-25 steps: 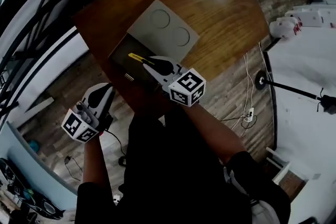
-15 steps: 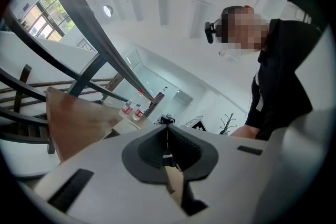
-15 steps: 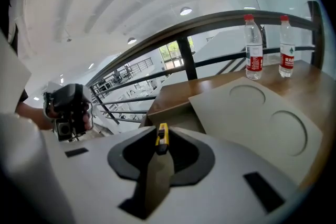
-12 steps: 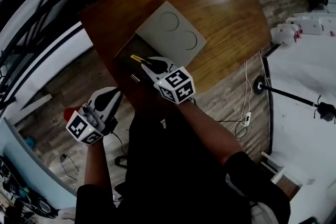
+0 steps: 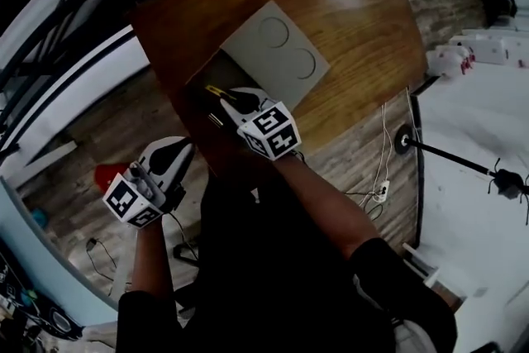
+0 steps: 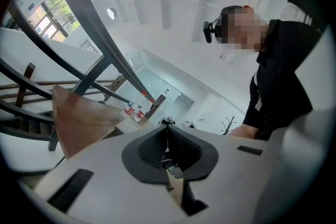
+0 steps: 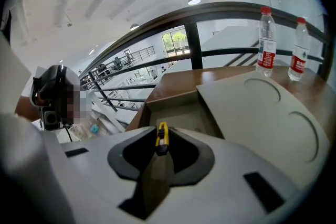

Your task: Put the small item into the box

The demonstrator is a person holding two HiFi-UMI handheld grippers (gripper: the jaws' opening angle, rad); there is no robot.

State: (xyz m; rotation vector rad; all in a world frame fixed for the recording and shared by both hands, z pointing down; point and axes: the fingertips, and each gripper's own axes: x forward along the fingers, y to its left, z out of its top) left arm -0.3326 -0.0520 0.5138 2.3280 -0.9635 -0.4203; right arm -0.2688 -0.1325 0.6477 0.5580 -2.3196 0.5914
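The right tool (image 5: 226, 96), clamped on the yellow small item (image 7: 162, 138), has shifted further over the open box (image 7: 184, 113) at centre-left of the head view. Release appears next. The left tool (image 5: 173, 149), jaws together and empty, hangs off the desk (image 5: 364, 21) at lower left.

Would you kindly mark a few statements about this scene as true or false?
1. The right hand-held gripper is shut on a small yellow item. True.
2. The left hand-held gripper has its jaws wide apart. False: they are together, with nothing between them.
3. The grey cardboard box is closed. False: its lid is folded back and the compartment is open.
4. Two clear plastic bottles with red caps stand upright at the far edge of the brown wooden table. True.
5. The yellow item lies on the lid. False: it is held in the right gripper's jaws, by the open compartment.
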